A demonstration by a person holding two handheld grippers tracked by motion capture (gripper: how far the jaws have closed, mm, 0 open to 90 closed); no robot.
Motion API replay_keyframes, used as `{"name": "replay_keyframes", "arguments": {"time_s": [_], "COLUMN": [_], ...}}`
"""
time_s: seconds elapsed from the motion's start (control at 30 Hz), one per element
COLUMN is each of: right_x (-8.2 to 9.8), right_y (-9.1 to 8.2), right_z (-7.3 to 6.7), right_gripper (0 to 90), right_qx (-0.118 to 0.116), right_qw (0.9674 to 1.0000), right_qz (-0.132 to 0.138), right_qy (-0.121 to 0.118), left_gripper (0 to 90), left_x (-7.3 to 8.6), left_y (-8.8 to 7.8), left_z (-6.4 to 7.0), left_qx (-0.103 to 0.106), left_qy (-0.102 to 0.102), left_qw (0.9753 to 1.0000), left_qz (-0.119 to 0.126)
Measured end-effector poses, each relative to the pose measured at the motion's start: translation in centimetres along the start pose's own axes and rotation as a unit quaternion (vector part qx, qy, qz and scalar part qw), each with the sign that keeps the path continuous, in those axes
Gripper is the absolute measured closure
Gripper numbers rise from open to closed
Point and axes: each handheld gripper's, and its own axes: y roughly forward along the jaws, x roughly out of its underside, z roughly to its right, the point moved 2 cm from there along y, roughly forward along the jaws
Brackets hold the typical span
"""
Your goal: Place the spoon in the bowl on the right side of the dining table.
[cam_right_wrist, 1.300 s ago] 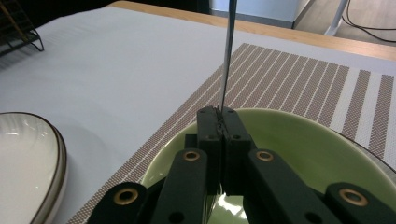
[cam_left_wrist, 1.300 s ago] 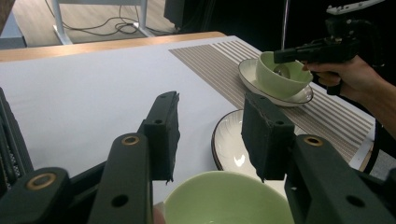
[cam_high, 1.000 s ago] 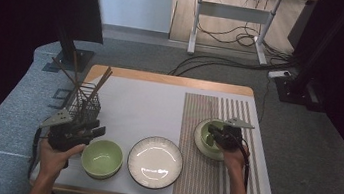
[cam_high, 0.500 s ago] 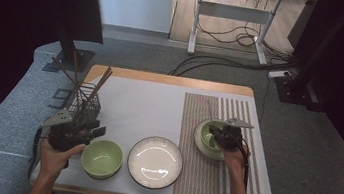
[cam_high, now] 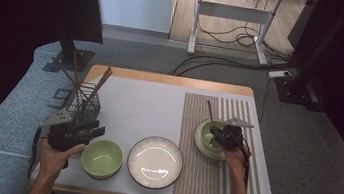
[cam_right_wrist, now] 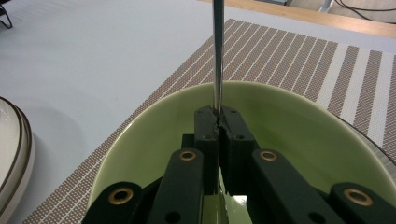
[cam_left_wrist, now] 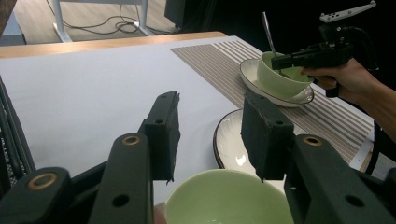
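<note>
steel spoon handle (cam_right_wrist: 217, 51) clamped in right gripper (cam_right_wrist: 219, 116) jaws over green bowl (cam_right_wrist: 289, 135); left gripper (cam_left_wrist: 212, 135) jaws parted, empty.

plate (cam_high: 155, 161): table centre | wire basket (cam_high: 83, 107): left, holding chopsticks (cam_high: 96, 87)

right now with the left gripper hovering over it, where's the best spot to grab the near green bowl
Probably the rim of the near green bowl, on the side facing the left gripper. The bowl sits upright with its wall open at the top, so one jaw can drop inside and one outside. Come from above: the open jaws already stand over that edge. The white plate crowds the other side.
</note>
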Motion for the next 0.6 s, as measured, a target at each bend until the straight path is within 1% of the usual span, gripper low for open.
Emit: {"name": "replay_keyframes", "arguments": {"time_s": [0.13, 0.33, 0.6], "right_x": [-0.05, 0.00, 0.00], "right_y": [-0.01, 0.31, 0.35], "right_z": [-0.14, -0.41, -0.53], "right_gripper": [85.6, 85.6, 85.8], "right_qx": [0.008, 0.015, 0.014], "right_qw": [0.9999, 0.9995, 0.9995], "right_qz": [0.000, -0.013, -0.016], "right_qy": [-0.009, -0.023, -0.026], "left_gripper": [56.9, 56.9, 57.0], "left_x": [0.02, 0.01, -0.01], "left_y": [0.02, -0.01, -0.12], "left_z": [0.00, -0.02, -0.06], "left_qx": [0.000, 0.000, 0.000], "left_qy": [0.000, 0.000, 0.000], "left_qw": [1.0000, 1.0000, 1.0000], "left_qz": [-0.001, 0.000, 0.001]}}
